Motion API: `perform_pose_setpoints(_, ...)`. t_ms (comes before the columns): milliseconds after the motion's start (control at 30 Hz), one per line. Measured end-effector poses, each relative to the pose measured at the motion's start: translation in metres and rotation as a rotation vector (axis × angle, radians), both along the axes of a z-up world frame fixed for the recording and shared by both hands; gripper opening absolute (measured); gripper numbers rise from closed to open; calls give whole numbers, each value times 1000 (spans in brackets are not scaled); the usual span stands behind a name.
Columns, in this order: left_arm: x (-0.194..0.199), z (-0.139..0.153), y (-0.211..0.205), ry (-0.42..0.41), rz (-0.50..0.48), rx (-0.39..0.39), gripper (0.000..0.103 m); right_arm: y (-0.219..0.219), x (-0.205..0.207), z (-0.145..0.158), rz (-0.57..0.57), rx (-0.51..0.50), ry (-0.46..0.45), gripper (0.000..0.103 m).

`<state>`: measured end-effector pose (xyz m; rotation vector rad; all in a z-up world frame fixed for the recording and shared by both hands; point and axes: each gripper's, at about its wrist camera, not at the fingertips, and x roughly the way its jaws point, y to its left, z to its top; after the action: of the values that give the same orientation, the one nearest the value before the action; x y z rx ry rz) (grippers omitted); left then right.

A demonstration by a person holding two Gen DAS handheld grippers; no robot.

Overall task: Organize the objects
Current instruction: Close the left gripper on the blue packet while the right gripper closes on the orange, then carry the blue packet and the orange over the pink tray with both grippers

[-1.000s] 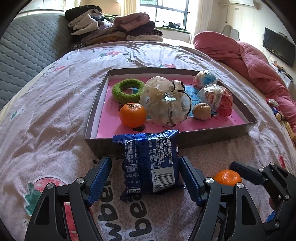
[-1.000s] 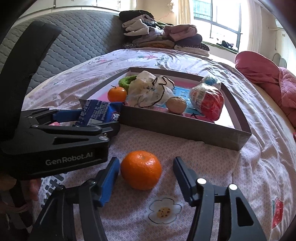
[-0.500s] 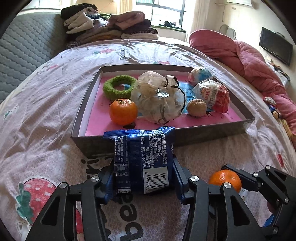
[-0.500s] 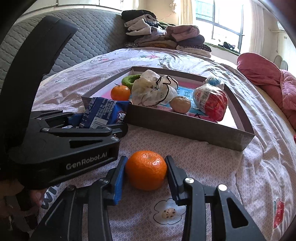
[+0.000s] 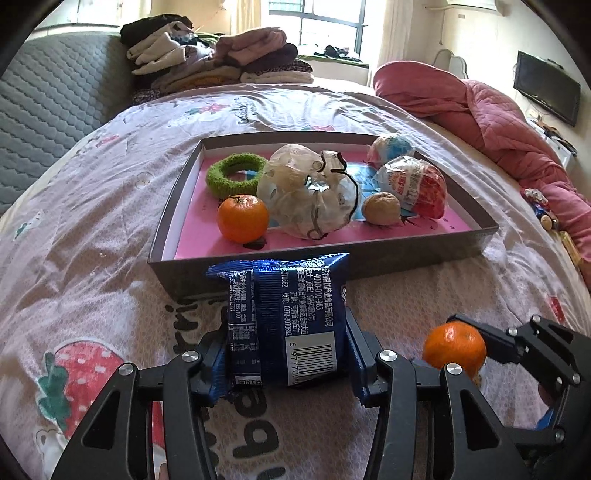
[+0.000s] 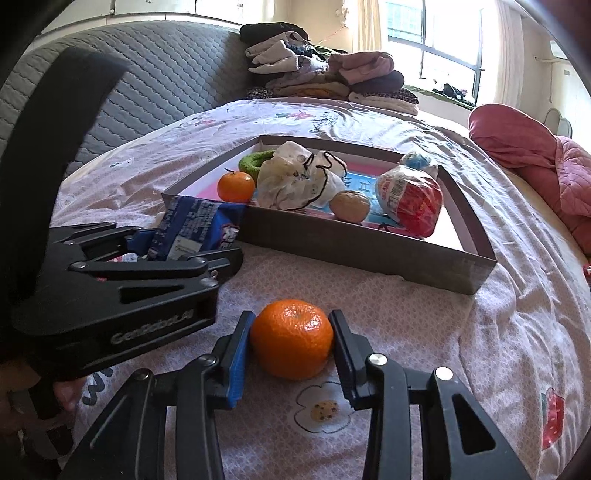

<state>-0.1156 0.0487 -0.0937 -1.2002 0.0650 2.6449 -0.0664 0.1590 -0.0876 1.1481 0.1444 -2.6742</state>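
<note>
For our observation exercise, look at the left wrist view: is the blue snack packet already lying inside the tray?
No: the blue snack packet is clamped in the left hand-held gripper, in front of the tray wall.

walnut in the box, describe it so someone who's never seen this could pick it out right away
On the bed sits a shallow grey box with a pink floor. Near its front wall, between the crumpled clear plastic bag and the red-and-white wrapped ball, lies the walnut. It is the only small, tan, wrinkled thing there, duller than the orange.

Bright daylight from the window (image 5: 314, 33), soft shadows, strong fisheye bending, dark corners.
</note>
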Motion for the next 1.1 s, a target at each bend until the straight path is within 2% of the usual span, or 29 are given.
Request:
perform_pose_setpoints(633, 31, 21, -4, 39, 30, -27, 52, 13, 15, 19, -30, 4, 39, 40)
perform_pose_setpoints(1100, 62, 70, 0, 132, 28, -26, 52, 24, 37, 72, -45, -22, 147, 40)
